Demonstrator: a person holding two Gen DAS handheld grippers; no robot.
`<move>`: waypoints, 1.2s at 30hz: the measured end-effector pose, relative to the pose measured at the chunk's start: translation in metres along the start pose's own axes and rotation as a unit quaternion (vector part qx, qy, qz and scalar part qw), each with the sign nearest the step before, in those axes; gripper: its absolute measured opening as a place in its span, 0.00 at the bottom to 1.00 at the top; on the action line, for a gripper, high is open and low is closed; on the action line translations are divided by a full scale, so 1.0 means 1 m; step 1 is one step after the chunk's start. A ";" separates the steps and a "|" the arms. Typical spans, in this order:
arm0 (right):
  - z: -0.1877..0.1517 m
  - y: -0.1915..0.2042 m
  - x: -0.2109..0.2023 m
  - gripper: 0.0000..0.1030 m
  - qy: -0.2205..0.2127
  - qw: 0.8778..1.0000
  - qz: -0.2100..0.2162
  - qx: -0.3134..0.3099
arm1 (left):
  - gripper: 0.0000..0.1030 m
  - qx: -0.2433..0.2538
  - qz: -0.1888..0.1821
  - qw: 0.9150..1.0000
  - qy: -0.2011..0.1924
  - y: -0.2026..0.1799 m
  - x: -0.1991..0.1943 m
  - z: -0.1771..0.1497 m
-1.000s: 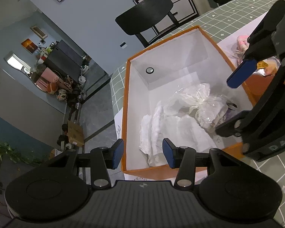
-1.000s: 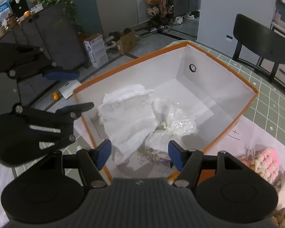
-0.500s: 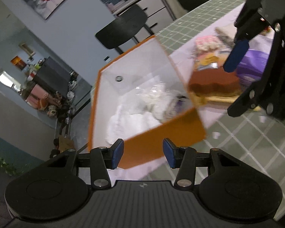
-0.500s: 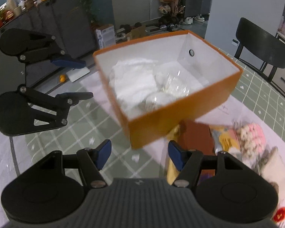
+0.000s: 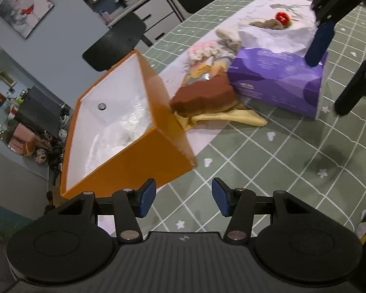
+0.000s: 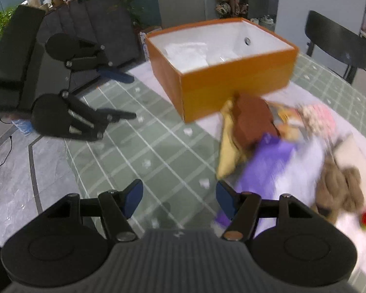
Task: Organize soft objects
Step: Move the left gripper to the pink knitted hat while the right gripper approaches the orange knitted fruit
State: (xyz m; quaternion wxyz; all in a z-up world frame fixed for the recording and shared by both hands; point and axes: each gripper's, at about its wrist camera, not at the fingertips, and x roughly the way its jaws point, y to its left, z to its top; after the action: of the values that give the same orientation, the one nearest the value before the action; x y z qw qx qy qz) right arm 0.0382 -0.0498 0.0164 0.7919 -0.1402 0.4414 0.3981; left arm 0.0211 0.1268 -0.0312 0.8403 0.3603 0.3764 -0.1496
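Both grippers empty; I'm heading for the next soft item to go in the orange box (image 5: pixel 124 168).

L gripper (image 5: pixel 181 197): jaws apart, nothing btwn them, and they have just been opening wider. It's hanging over bare green checked tablecloth (image 5: pixel 268 171) just beside the box's near corner. R gripper (image 6: pixel 177 197): jaws apart, nothing btwn pads, hovering over cloth at the near edge of the purple tissue box (image 6: pixel 268 171).

Box already holds white crinkly stuff, prob. plastic-wrapped soft goods (image 5: pixel 131 122) — blur makes it hard to say exactly what.

Where the targets are lying rel. to jaws:
- brown sponge-like block (image 5: pixel 202 95) on a yellow cloth (image 5: pixel 234 118), touching the box's far side wall; ahead and slightly right of L jaws, well apart from them.
- same block in R view (image 6: pixel 251 119): ahead-right of R jaws, nearer than the box.
- pink knit piece (image 5: pixel 202 50) and tan plush (image 6: pixel 339 188) further along the pile.

How I'm judging the step should go: R is closer to the pile, so I'm taking the brown block w/ R. I'm keeping jaws wide, coming down over its top, pads straddling its narrow sides, not snagging the yellow cloth under it. Squeeze gently — it should compress. L staying clear of the box rim so the lift-over path isn't blocked.
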 end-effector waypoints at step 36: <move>-0.071 -0.210 -0.041 0.73 0.004 0.971 -0.166 0.169 | 0.76 0.035 -0.084 0.995 -0.039 0.015 0.119 0.200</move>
State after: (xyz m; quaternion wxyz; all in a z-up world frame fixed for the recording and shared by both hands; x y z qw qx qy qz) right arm 0.1429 -0.2464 -0.0185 0.8574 -0.0774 0.4760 0.1797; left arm 0.2138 -0.0040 -0.0209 0.8258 0.3500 0.3670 -0.2468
